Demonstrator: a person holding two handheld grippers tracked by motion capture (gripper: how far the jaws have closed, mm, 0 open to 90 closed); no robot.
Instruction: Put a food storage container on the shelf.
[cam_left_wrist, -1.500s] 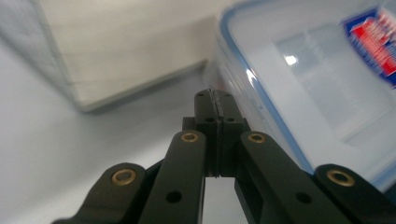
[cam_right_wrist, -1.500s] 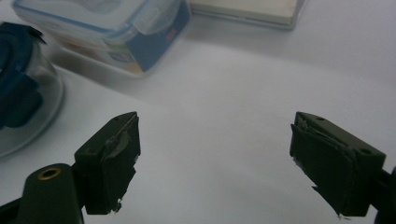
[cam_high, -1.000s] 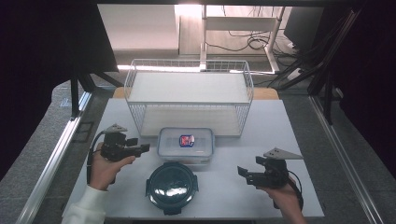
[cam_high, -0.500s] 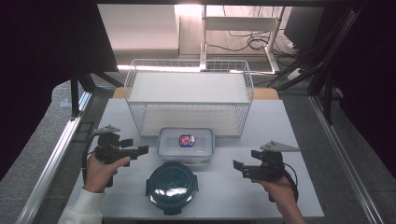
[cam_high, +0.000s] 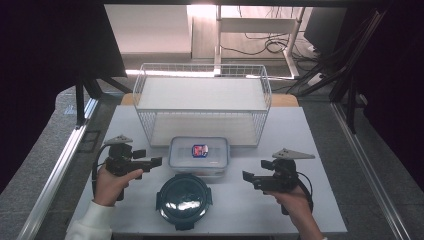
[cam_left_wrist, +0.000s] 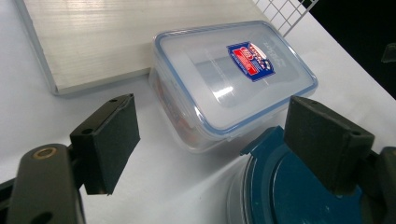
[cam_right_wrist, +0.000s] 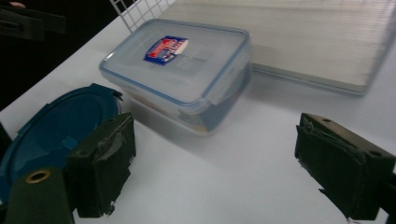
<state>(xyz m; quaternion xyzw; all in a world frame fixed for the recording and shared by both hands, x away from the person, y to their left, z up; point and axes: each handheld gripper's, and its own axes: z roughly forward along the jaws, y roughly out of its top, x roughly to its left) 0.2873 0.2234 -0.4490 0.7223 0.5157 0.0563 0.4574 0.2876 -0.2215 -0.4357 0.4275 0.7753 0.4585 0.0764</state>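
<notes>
2 black grippers (cam_high: 155, 162) (cam_high: 246, 176), grey 3-cornered plates, white sleeve (cam_high: 90, 224)

White table (cam_high: 320, 130), wire basket (cam_high: 202, 102) at the back, clear lidded box (cam_high: 198, 156) in front, round blue container (cam_high: 184, 201) nearest.

red and blue label (cam_left_wrist: 249, 58) on the clear rectangular container's lid (cam_left_wrist: 233, 74), its print too small to read
</notes>
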